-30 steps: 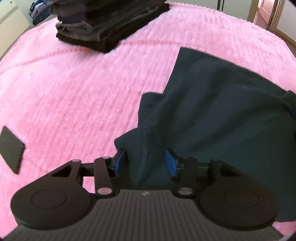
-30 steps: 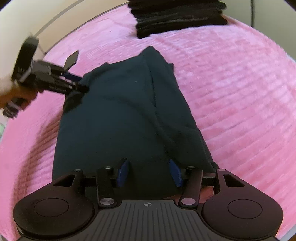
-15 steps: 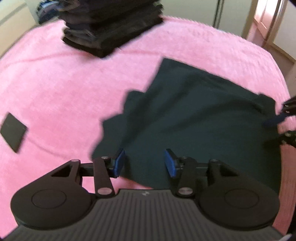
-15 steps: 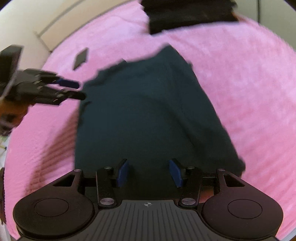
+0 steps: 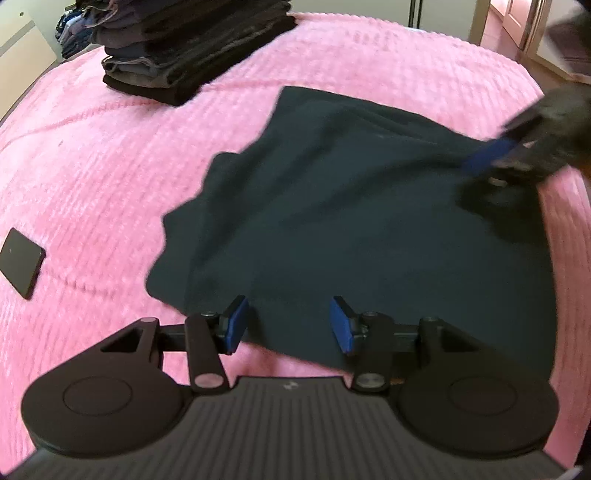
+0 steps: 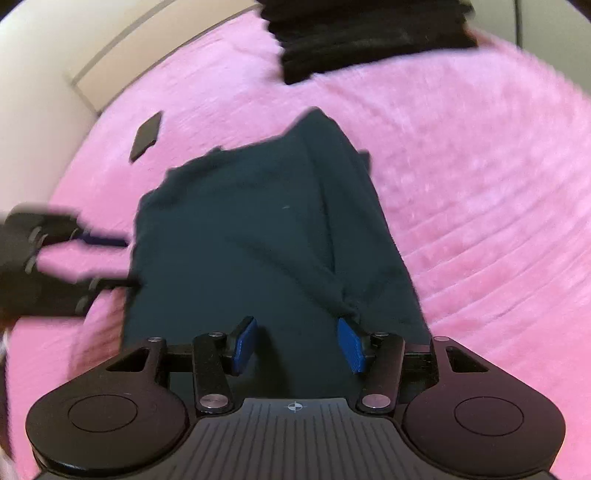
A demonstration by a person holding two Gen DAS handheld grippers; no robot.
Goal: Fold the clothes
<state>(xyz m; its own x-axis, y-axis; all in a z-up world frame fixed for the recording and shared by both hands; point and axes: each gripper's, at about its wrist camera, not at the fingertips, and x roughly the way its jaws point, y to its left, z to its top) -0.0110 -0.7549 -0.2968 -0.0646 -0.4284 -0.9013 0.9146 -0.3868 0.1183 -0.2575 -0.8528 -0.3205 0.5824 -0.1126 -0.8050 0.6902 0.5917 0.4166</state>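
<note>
Home bedroom. Work surface is a bed with a pink ribbed fleece blanket (image 5: 332, 59). Stack of folded dark clothes (image 5: 192, 48) at 11 o'clock in the left view, more folded laundry (image 5: 72, 33) behind it. Dark garment (image 5: 351, 206) spread mid-bed, phone (image 5: 20, 256) at 9 o'clock. Cream wall panel (image 6: 55, 66) at 10 o'clock in the right view; doorway (image 5: 517, 22) at 1 o'clock.

Soft daylight fills both fisheye views, which bend strongly at the dark rounded corners, the pink bedspread (image 5: 110, 155) is bright and a little washed out, the dark garment (image 5: 369, 221) shows almost no detail, and motion blur smears the far gripper and the whole right wrist view
</note>
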